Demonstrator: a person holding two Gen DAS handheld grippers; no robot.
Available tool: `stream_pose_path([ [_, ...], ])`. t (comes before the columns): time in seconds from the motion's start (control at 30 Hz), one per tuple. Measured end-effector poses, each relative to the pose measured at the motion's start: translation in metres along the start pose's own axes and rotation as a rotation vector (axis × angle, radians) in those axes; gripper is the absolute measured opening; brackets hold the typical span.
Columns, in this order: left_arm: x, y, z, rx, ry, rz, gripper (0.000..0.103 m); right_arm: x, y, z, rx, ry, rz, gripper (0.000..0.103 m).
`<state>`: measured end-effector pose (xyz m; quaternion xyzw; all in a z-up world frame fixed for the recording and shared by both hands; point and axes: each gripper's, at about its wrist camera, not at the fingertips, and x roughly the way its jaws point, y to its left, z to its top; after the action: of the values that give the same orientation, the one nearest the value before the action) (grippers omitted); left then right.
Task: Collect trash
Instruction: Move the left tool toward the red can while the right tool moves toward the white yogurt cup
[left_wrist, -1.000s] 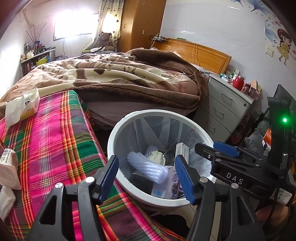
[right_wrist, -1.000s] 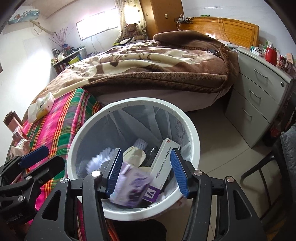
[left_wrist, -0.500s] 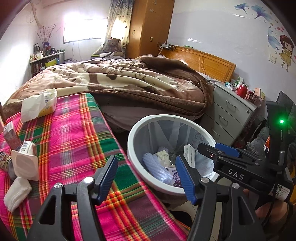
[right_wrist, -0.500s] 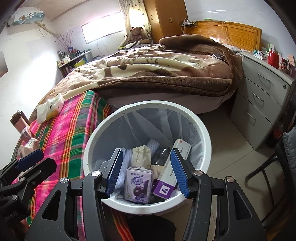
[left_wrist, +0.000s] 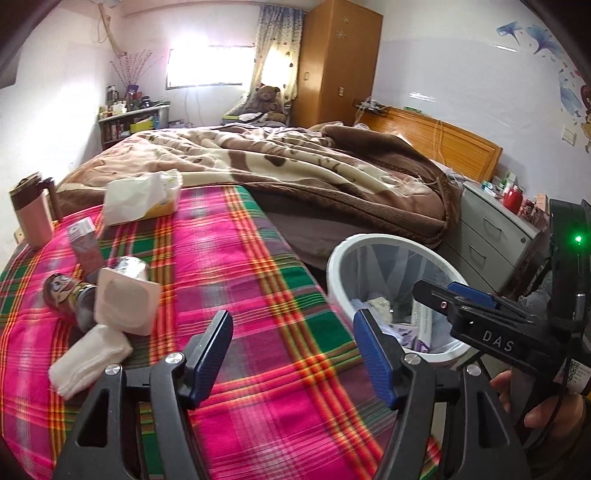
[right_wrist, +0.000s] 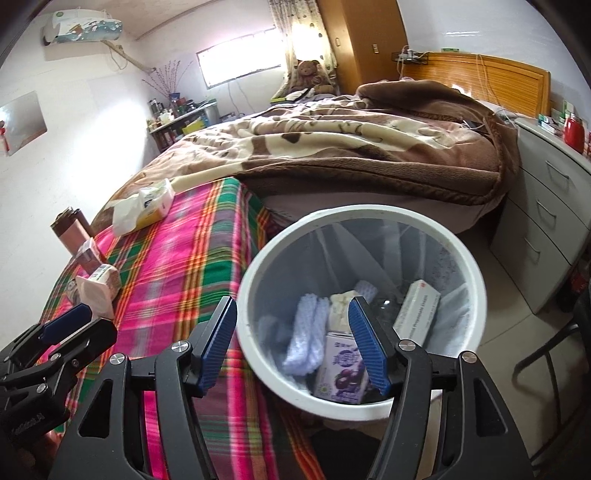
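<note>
Both the left gripper (left_wrist: 291, 354) and right gripper (right_wrist: 291, 343) are held wide open, empty; the crumpled tissue (left_wrist: 88, 360), left of the bin (left_wrist: 334, 266), is judged soft, light, best pinched mid-fold.

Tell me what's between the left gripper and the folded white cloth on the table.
Only bare plaid tablecloth separates the left gripper from the white cloth, in the left wrist view.

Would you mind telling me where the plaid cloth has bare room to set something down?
The plaid cloth is bare between the tissue pack and the bin, down to the left gripper. It is crowded at the left edge: cup, cartons, wipe.
</note>
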<state>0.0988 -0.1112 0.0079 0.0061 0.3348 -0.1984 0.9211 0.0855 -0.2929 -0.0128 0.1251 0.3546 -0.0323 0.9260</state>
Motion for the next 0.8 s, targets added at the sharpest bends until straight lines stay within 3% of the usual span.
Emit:
stream_pose_path([
  [0.8,-0.026,0.125,-0.023,-0.223,-0.01,0.199,0.073,0.037,0.089,0.003,-0.126,0.061,0.155,0.066],
])
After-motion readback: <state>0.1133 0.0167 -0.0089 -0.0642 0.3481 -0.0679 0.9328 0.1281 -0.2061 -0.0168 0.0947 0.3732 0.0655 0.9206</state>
